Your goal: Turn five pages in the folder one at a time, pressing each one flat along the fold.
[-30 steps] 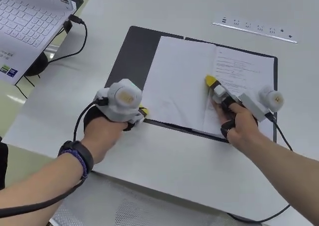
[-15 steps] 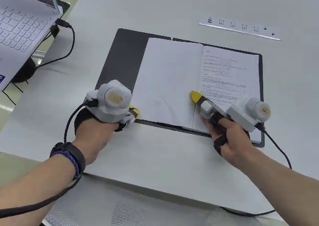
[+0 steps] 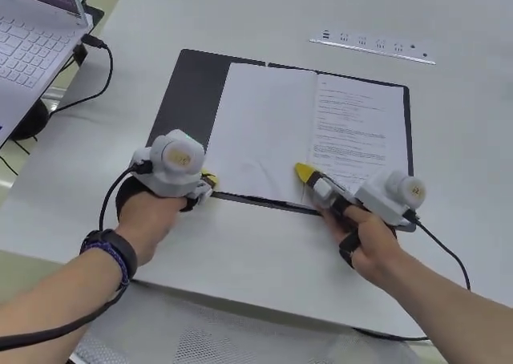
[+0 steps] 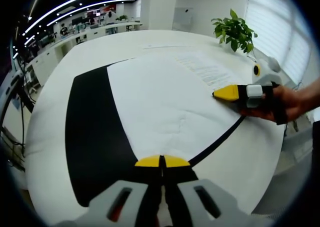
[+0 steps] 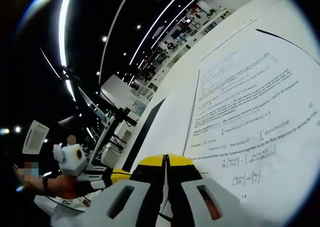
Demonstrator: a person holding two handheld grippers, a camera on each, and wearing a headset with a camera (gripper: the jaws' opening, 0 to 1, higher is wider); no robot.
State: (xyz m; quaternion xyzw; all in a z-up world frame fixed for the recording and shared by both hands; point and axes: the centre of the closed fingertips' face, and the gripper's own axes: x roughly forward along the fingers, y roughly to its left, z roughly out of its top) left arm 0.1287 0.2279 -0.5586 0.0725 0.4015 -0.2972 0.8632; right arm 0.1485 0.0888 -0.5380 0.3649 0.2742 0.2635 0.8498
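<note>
White tabletop [image 3: 264,260] in head view, black folder [image 3: 192,91] lying open on it, blank page [image 3: 260,123] left, printed page [image 3: 361,131] right. Left gripper [image 3: 207,179] at folder's near left edge; right gripper [image 3: 303,171] tip at fold, near bottom edge. Laptop [image 3: 32,27] far left. Left gripper view: yellow fingers [image 4: 150,161] clenched together, nothing between, over black cover. Right gripper view: fingers [image 5: 150,162] pressed together too, empty, sitting at fold beside printed text.
</note>
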